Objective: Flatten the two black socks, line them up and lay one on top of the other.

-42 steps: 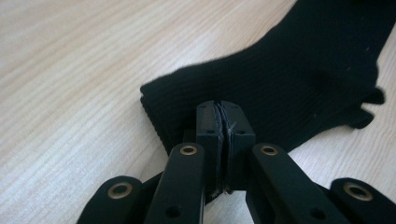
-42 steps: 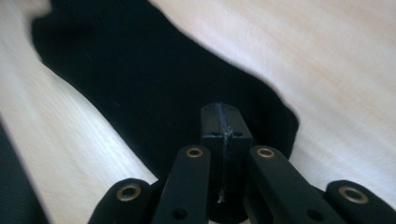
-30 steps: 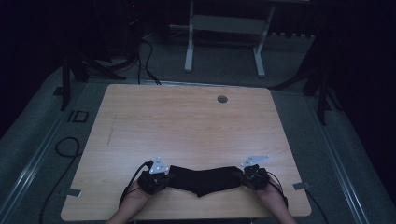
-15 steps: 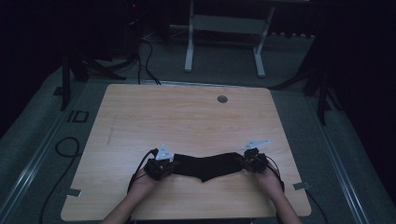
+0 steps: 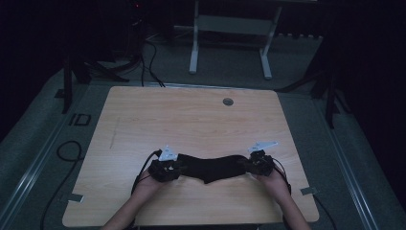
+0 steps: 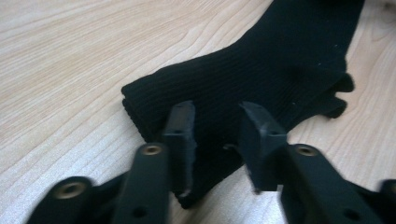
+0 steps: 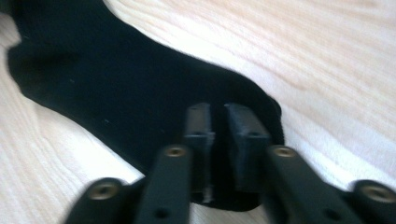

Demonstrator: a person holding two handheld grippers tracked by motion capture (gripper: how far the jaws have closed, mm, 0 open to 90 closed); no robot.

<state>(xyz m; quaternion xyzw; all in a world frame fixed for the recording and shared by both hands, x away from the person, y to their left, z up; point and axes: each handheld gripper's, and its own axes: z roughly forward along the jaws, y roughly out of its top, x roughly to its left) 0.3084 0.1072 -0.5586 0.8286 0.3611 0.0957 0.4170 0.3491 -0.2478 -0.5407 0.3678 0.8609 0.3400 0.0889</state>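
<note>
A black sock (image 5: 210, 167) lies stretched flat across the near part of the wooden table (image 5: 191, 120). My left gripper (image 5: 180, 165) is at its left end and my right gripper (image 5: 246, 164) at its right end. In the left gripper view the gripper (image 6: 217, 109) has just been opening; its pads stand well apart over the ribbed cuff (image 6: 261, 70), which lies on the table under them. In the right gripper view the gripper (image 7: 216, 109) has also just been opening, with a narrow gap between its pads over the sock's (image 7: 116, 84) rounded end.
A round cable hole (image 5: 228, 101) sits near the table's far edge. A white desk frame (image 5: 194, 43) stands on the floor beyond. Cables (image 5: 67, 148) lie on the floor at the left. Bare wood stretches ahead of the sock.
Both hands have carried the sock a little away from the table's near edge, then stopped. The sock now rests flat between them.
</note>
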